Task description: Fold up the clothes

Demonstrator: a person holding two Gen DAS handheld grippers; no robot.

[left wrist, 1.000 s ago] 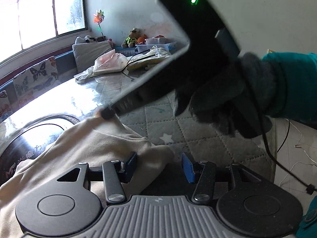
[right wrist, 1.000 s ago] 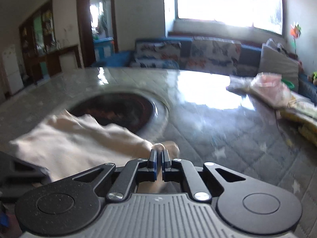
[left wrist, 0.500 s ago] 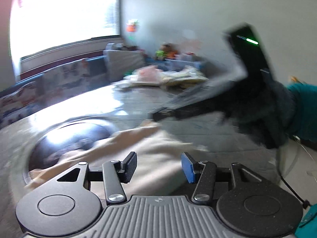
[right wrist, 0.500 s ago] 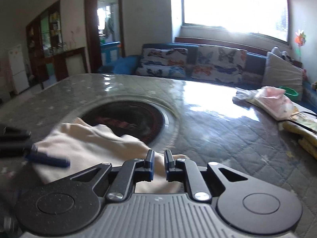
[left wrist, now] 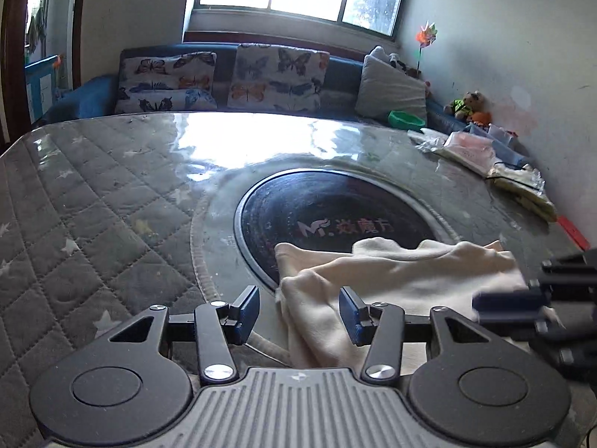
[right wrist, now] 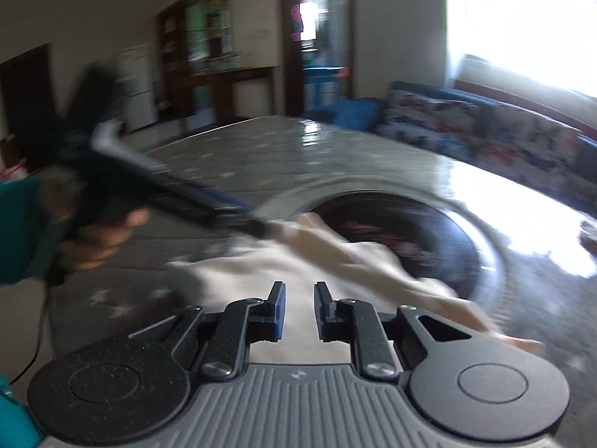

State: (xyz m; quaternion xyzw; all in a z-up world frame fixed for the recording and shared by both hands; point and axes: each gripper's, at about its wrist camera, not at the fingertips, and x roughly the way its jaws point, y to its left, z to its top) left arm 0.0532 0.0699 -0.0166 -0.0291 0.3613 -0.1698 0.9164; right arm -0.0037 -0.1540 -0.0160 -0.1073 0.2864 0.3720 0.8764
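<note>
The left hand-held gripper (left wrist: 298, 313) has its jaws spread wide, with a corner of the cream garment (left wrist: 391, 276) lying between them. The right hand-held gripper (right wrist: 299, 310) is parted by a narrower gap above the same cloth, pinching nothing. The garment sits bunched at the near edge of the quilted surface (left wrist: 93, 201), partly overlapping the dark round inset (left wrist: 328, 216). Plastic bags (left wrist: 470, 145) lie by the far right edge.
</note>
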